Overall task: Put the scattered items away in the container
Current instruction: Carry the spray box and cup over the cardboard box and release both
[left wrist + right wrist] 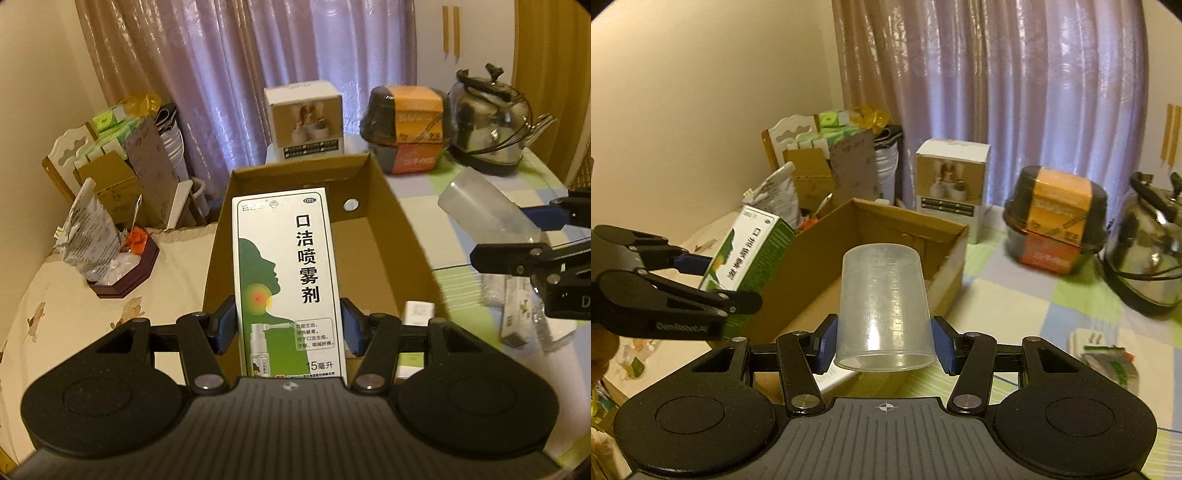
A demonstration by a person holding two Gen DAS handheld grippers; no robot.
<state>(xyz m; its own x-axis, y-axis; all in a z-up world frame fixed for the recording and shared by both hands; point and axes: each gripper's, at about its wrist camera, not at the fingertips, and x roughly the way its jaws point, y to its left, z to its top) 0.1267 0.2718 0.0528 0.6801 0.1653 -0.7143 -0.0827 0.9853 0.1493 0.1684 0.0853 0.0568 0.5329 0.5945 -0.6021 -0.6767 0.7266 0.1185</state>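
Observation:
My left gripper is shut on a white and green spray box, held upright over the open cardboard box. In the right wrist view the same spray box hangs at the cardboard box's left wall, in the left gripper. My right gripper is shut on a clear plastic measuring cup, rim toward the camera, just above the box's near end. From the left wrist view that cup and the right gripper sit right of the box.
On the checked cloth behind stand a white carton, a stacked black and orange bowl pack and a steel kettle. Small packets lie at the right. A cluttered rack and a dark tray stand left.

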